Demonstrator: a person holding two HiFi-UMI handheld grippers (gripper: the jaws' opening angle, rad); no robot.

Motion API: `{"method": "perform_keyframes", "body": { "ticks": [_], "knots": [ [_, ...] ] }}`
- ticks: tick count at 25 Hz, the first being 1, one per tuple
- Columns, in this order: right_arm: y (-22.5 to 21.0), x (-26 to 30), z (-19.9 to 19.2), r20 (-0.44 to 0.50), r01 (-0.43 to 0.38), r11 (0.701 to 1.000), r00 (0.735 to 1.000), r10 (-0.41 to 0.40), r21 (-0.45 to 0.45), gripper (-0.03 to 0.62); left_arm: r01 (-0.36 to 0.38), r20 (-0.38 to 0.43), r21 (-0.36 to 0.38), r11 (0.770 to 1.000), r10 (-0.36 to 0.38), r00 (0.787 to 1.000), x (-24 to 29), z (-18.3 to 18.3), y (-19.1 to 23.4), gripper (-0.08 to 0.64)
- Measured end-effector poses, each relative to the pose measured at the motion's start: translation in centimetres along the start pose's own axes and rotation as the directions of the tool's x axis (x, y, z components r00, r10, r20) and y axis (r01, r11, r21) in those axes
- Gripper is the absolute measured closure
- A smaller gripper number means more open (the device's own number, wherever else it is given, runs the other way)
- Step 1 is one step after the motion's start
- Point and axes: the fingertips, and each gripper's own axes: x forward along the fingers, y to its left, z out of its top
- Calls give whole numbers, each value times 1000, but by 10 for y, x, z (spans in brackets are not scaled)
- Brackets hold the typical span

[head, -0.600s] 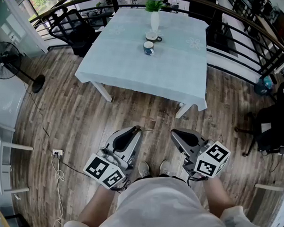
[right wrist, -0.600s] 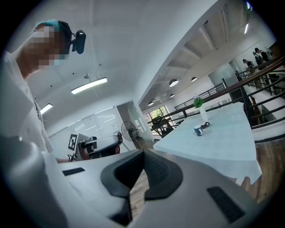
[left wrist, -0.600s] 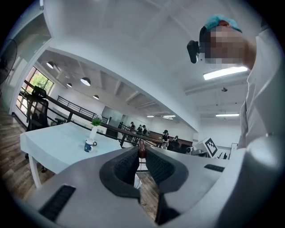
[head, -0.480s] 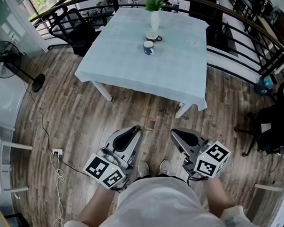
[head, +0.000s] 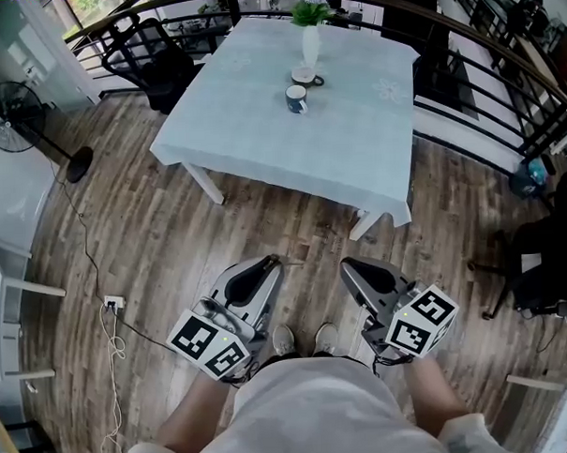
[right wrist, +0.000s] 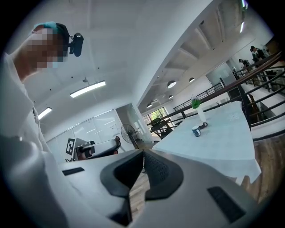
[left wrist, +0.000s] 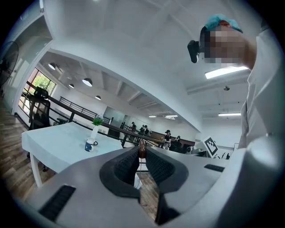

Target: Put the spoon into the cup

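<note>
Your left gripper point(left wrist: 141, 154) pinches a thin, brown-tipped spoon point(left wrist: 142, 147), your right gripper point(right wrist: 143, 152) sits closed and empty, and the round blue cup point(head: 297, 98) stands on the pale cloth-covered table point(head: 261, 137), contents unclear.

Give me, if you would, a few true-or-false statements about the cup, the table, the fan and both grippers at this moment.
1. The blue cup stands on the table. True.
2. The right gripper holds the cup. False: its jaws are together on nothing, well short of the table.
3. The left gripper pinches a small brown thing at its jaw tips. True.
4. The fan stands on the table. False: it stands on the floor, left of the table.
</note>
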Motion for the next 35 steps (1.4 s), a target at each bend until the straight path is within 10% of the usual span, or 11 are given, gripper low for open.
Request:
{"method": "perform_keyframes", "body": {
  "ticks": [35],
  "knots": [
    [-63, -35, 8, 1, -72, 997, 997, 72, 36, 569, -104, 11, 15, 994, 104, 995, 44, -15, -24, 500]
  ]
}}
